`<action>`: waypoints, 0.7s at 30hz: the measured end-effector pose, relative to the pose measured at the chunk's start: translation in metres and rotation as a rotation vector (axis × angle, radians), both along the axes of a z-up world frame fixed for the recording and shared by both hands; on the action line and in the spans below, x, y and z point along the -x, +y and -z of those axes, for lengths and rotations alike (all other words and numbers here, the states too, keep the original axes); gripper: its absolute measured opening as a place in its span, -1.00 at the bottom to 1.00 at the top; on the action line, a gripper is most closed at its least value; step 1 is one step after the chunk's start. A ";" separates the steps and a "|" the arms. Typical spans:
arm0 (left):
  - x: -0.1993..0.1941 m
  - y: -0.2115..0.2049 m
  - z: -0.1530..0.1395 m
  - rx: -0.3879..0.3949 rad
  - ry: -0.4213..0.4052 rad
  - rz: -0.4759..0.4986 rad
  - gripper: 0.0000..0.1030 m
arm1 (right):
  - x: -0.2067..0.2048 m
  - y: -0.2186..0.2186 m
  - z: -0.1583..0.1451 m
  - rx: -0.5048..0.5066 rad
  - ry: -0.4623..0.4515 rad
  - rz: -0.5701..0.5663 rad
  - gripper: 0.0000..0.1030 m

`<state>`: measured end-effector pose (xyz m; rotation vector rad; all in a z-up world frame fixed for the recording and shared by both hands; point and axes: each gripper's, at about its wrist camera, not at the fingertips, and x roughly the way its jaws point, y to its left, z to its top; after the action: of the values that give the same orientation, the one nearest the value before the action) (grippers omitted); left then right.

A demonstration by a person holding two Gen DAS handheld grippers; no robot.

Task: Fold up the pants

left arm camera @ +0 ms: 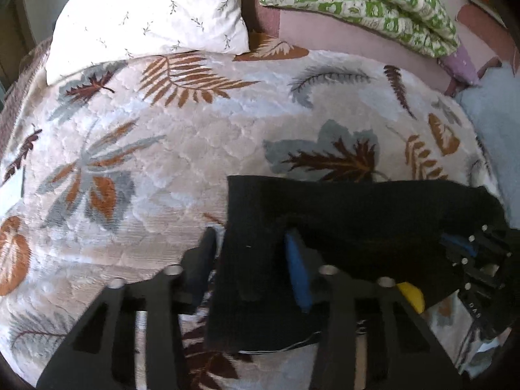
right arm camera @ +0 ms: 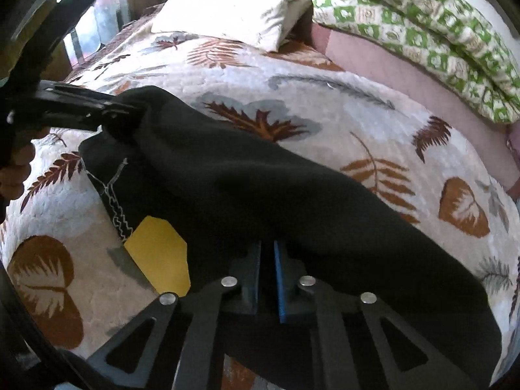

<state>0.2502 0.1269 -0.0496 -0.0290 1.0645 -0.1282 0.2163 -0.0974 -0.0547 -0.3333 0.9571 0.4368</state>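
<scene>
Pants (right arm camera: 260,188) lie bunched on the leaf-print blanket (left arm camera: 162,162), our left gripper (left arm camera: 252,260) and right gripper (right arm camera: 267,269) both clamped on their cloth, folding barely begun.

One pair of black pants (left arm camera: 341,214) lies on one bed, which carries one leaf-patterned blanket (left arm camera: 162,149). At twelve o'clock sits one white pillow (left arm camera: 149,16), and at one o'clock one green checked quilt (left arm camera: 364,3). One yellow tag (right arm camera: 159,253) shows at the pants' edge. Two grippers are in view: the left gripper (left arm camera: 253,256) and the right gripper (right arm camera: 267,260).
</scene>
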 end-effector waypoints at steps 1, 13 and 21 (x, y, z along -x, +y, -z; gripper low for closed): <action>0.002 -0.001 -0.003 0.001 -0.012 -0.002 -0.33 | 0.001 -0.001 -0.003 -0.012 -0.007 0.000 -0.93; 0.046 0.013 -0.010 -0.037 -0.061 0.000 -0.32 | 0.046 -0.010 -0.015 -0.075 0.001 -0.045 -0.93; 0.068 0.018 -0.008 -0.015 -0.056 0.043 -0.32 | 0.054 -0.015 -0.002 -0.107 0.063 -0.049 -0.93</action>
<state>0.1826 0.1454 -0.0418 0.0111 1.0107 -0.1587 0.1623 -0.1126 -0.0527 -0.2474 0.9847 0.5434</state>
